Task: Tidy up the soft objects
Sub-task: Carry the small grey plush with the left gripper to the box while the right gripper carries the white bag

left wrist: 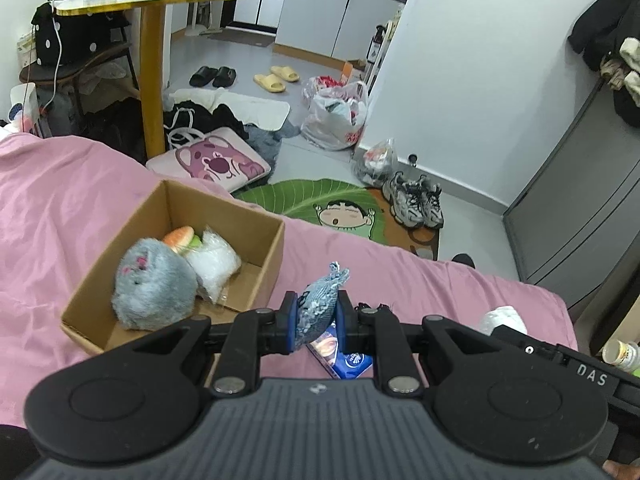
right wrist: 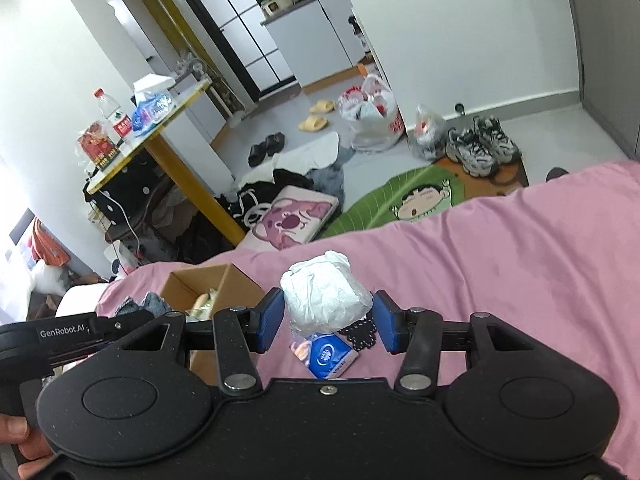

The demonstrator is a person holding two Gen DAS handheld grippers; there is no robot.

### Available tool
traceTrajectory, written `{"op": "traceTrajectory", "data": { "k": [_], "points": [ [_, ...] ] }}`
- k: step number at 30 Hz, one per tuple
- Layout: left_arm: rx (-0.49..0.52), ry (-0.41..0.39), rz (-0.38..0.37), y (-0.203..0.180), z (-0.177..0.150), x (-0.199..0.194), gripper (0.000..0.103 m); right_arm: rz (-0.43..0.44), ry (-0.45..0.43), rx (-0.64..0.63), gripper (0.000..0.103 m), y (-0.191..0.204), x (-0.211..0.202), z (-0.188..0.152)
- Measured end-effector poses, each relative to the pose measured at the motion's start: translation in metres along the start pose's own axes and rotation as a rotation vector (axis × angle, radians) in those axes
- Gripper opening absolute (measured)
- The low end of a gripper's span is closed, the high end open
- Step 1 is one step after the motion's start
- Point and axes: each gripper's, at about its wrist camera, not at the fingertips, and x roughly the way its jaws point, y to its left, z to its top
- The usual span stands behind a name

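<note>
Left gripper point(left wrist: 317, 322) clamping a small blue-grey patterned fabric pouch point(left wrist: 320, 304) between its blue pads, jaws drawn narrow, pouch sticking up above the fingertips, hanging over the pink bedsheet point(left wrist: 80, 200).

Right gripper point(right wrist: 328, 322) pinching a crumpled white plastic-wrapped bundle point(right wrist: 324, 300), jaws standing at a middling width, both pads touching the bundle's sides.

Lying on the sheet beneath both grippers: a blue-and-white flat packet point(right wrist: 330, 356), with a black dotted cloth piece point(right wrist: 360, 334) just beside it.

Sitting on the sheet left of the left gripper: an open brown cardboard box point(left wrist: 256, 276), holding a grey fluffy plush toy point(left wrist: 154, 284), an orange-and-green soft toy point(left wrist: 180, 236) and a clear plastic-wrapped white bundle point(left wrist: 214, 264).
</note>
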Motion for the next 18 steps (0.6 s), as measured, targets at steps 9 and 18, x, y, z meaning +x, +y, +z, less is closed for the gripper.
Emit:
{"op": "traceTrajectory", "data": {
  "k": [9, 18],
  "points": [
    [-0.011, -0.026, -0.020, 0.024, 0.001, -0.027, 0.018, 0.018, -0.029, -0.012, 0.048, 0.021, -0.011, -0.006],
    [-0.028, -0.051, -0.025, 0.046, 0.004, -0.044, 0.018, 0.024, -0.044, -0.040, 0.048, 0.040, -0.019, -0.011]
  ]
}}
